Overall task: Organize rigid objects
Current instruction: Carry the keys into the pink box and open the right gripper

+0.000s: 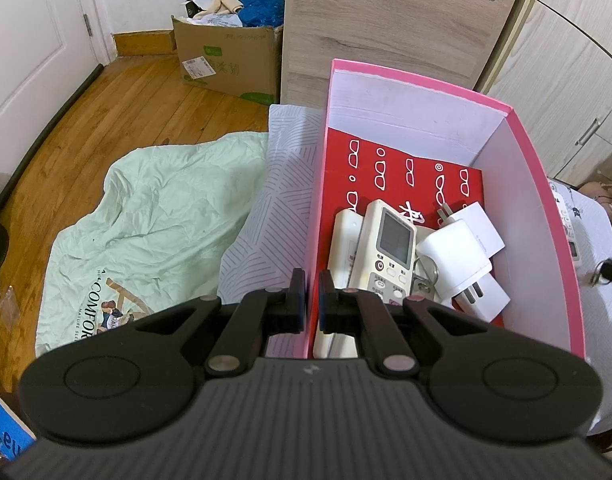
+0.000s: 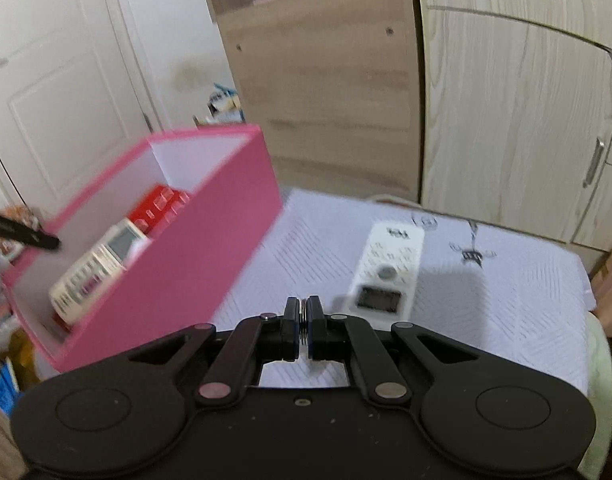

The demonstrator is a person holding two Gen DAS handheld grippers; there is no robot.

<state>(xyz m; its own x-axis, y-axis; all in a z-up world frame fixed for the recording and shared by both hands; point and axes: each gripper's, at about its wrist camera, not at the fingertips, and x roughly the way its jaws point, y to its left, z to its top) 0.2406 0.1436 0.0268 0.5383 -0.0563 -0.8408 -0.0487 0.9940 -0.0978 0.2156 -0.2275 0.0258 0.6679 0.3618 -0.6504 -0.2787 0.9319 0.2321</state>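
Observation:
My left gripper [image 1: 312, 280] is shut on the left wall of a pink box [image 1: 542, 184] and holds it tilted up off the bed. Inside lie a white remote [image 1: 386, 248], a second remote [image 1: 342, 246], white plug adapters [image 1: 460, 258], keys [image 1: 424, 276] and a red card [image 1: 386, 172]. In the right wrist view the pink box [image 2: 194, 248] hangs at the left with the remote [image 2: 94, 268] inside. My right gripper [image 2: 303, 312] is shut on a small metal ring-like thing, too blurred to name. A white remote [image 2: 386, 272] lies on the bed ahead of it.
The bed has a pale patterned sheet [image 2: 486, 300]. A green blanket [image 1: 146, 232] lies on the wooden floor beside it. A cardboard box [image 1: 226, 56] stands by the white door. Wooden wardrobes [image 2: 506, 120] stand behind the bed.

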